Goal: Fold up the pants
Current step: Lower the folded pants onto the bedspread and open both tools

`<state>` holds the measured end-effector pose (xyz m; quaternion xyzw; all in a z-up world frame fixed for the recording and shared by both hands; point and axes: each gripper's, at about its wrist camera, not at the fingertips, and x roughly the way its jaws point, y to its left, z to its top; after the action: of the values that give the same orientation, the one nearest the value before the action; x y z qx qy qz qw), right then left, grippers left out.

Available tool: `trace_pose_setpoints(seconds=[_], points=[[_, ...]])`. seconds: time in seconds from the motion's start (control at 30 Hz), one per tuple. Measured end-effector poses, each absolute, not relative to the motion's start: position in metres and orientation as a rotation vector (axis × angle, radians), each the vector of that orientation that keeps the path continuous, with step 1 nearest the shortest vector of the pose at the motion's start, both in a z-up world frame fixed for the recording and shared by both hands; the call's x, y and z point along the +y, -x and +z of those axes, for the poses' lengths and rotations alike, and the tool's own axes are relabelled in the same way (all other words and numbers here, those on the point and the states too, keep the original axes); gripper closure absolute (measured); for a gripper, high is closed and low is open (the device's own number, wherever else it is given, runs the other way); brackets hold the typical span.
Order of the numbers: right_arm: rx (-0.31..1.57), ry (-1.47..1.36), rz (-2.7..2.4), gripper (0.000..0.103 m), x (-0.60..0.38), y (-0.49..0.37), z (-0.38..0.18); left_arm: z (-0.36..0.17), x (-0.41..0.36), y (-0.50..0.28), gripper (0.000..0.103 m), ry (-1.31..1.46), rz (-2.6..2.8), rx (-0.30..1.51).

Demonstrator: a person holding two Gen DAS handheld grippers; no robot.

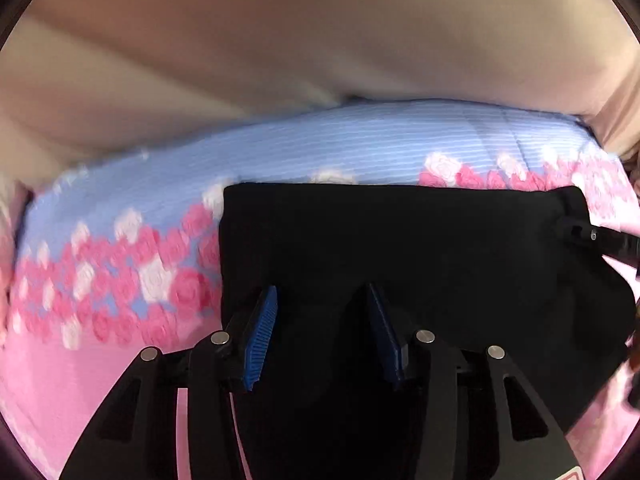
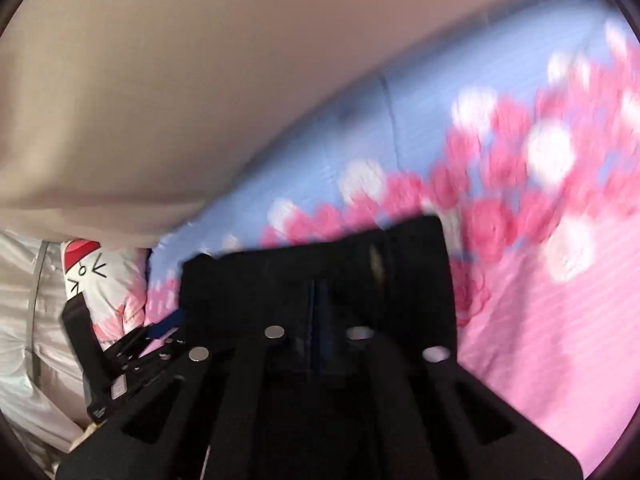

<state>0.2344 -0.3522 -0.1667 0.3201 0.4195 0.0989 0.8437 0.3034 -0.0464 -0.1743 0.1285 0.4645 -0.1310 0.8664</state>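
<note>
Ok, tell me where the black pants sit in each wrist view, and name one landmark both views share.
Left wrist view: black pants fill the lower centre and right, lying flat on the floral bedsheet, the open left claw over them.
Right wrist view: black pants lie lower centre, just ahead of the right claw.
Shared landmark: the sheet's band of pink and white roses beyond the pants' far edge.

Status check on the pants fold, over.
Left gripper open over the black pants. Right gripper shut on the pants. Pants folded on the floral bedsheet. Nothing in the way.
</note>
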Motion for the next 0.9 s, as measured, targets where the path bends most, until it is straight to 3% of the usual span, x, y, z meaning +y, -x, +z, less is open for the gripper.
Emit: trace_pose_setpoints(seconds=[0.07,0.13,0.2,0.23,0.27,0.43,0.5,0.57,0.6,0.63,0.67,0.7,0.9], points=[[0.821,-0.615,0.251,0.098,-0.339,-0.224,-0.151,-0.166,-0.048,-0.300,0.058,-0.270,-0.274,0.977],[0.939,-0.486,0.192,0.098,-0.328,-0.237,-0.180,-0.167,-0.043,-0.302,0.057,-0.207,-0.267,0.998],[0.927,-0.596,0.194,0.103,-0.346,-0.239,-0.197,-0.169,-0.044,-0.307,0.056,-0.197,-0.250,0.993],[0.954,-0.702,0.129,0.103,-0.361,-0.232,-0.189,-0.167,-0.047,-0.306,0.056,-0.210,-0.237,0.992],[0.933,-0.723,0.099,0.097,-0.365,-0.223,-0.177,-0.164,-0.052,-0.304,0.057,-0.217,-0.226,0.999],[0.805,-0.474,0.038,0.094,-0.341,-0.140,-0.072,-0.105,-0.037,-0.276,0.057,-0.181,-0.161,1.009],[0.795,-0.398,0.017,0.093,-0.328,-0.113,-0.050,-0.081,-0.030,-0.255,0.049,-0.186,-0.123,0.990],[0.778,-0.350,-0.004,0.090,-0.316,-0.086,-0.035,-0.064,-0.024,-0.237,0.034,-0.190,-0.076,0.981],[0.769,-0.344,-0.008,0.085,-0.312,-0.079,-0.028,-0.053,-0.022,-0.223,0.032,-0.194,-0.051,0.968],[0.755,-0.340,-0.019,0.062,-0.305,-0.074,-0.025,-0.046,-0.021,-0.212,0.027,-0.201,-0.036,0.960],[0.736,-0.336,-0.036,0.030,-0.296,-0.064,-0.021,-0.038,-0.021,-0.197,0.024,-0.211,-0.019,0.950],[0.715,-0.332,-0.048,0.020,-0.292,-0.057,-0.017,-0.033,-0.022,-0.187,0.024,-0.217,-0.008,0.951],[0.688,-0.287,-0.006,0.019,-0.261,-0.019,-0.004,-0.023,-0.026,-0.122,0.020,-0.186,-0.011,0.973]])
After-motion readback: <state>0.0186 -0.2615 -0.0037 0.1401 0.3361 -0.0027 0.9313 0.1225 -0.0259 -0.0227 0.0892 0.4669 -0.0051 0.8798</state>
